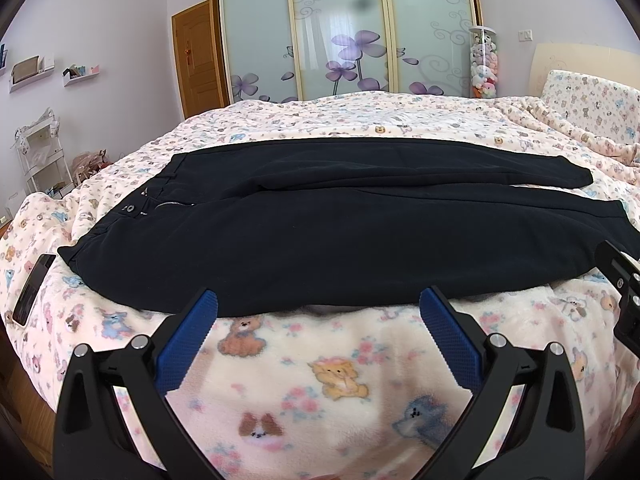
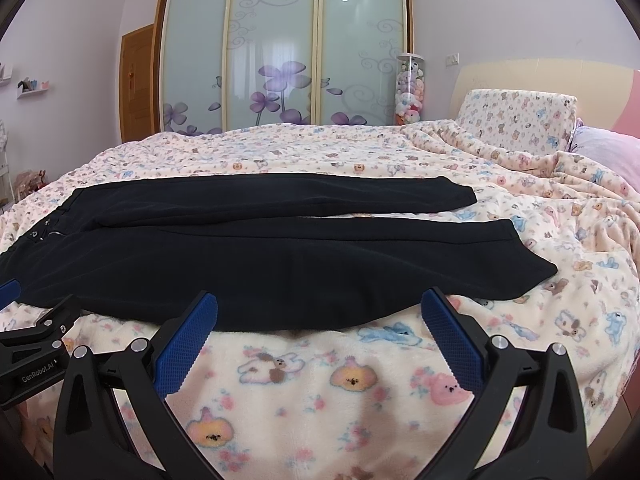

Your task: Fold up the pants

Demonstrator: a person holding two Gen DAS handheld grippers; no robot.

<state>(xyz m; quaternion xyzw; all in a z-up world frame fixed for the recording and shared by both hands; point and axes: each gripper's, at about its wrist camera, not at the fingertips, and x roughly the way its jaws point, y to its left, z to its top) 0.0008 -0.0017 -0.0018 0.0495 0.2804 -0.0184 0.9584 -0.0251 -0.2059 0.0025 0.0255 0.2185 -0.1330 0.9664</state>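
Dark navy pants (image 1: 320,216) lie flat across the bed, waistband with button and zipper to the left, both legs running right side by side; they also show in the right wrist view (image 2: 280,248). My left gripper (image 1: 319,306) is open and empty, its blue-padded fingers (image 1: 188,340) just short of the pants' near edge, towards the waist end. My right gripper (image 2: 320,306) is open and empty, at the near edge towards the leg ends. Each gripper shows at the edge of the other's view: the right one (image 1: 624,280) and the left one (image 2: 32,344).
The bed is covered by a pink blanket with bear prints (image 1: 340,380). A dark phone (image 1: 34,288) lies on the blanket left of the waistband. A pillow (image 2: 520,120) and headboard are at the right. Wardrobe doors (image 2: 280,52) stand behind the bed.
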